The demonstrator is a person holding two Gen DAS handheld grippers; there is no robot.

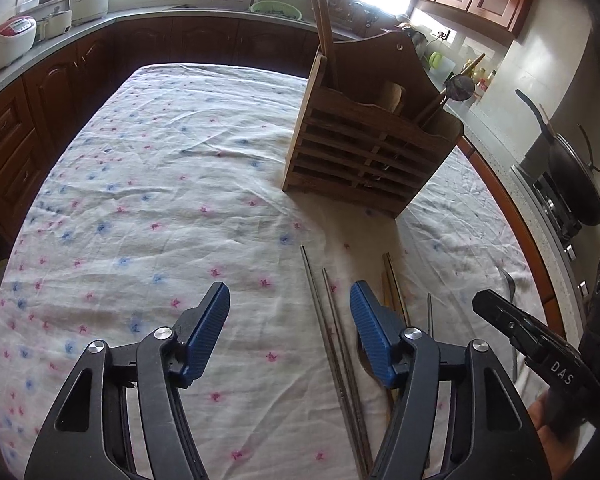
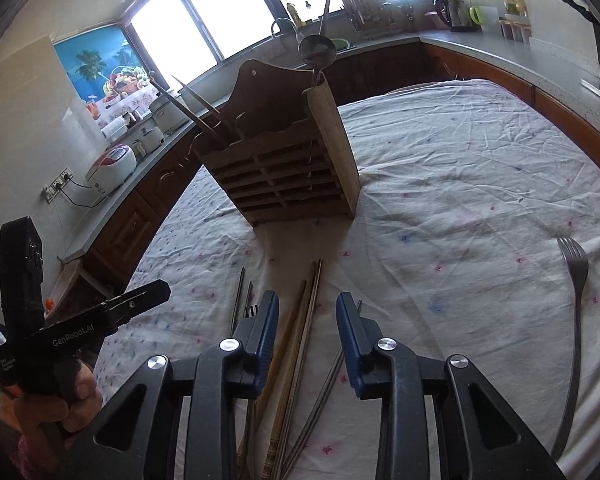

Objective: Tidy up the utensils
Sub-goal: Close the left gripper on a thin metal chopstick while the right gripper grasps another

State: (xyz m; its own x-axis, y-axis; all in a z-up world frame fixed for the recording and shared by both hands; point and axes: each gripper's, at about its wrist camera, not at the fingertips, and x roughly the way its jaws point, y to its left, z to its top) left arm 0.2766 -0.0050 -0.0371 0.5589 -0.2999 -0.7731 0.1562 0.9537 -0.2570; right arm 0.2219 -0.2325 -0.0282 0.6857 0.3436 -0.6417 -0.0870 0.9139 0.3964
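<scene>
Blue-padded right tongs point(image 2: 307, 322) are hanging open and empty over the wooden chopsticks point(image 2: 300, 320); the left tongs point(image 1: 290, 320) are gaping beside the metal chopsticks point(image 1: 332, 328). Chopsticks and a fork point(image 2: 576, 300) are lying loose on the worktop point(image 2: 460, 184), so sorting into the wooden holder point(image 2: 284, 168), already carrying a ladle point(image 2: 317, 51), is looking only partly done.

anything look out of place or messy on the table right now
Yes. Loose chopsticks lie scattered and uneven on the tablecloth in front of the wooden utensil holder, and a fork lies alone off to the right. Both the left gripper and right gripper are open, holding nothing.
</scene>
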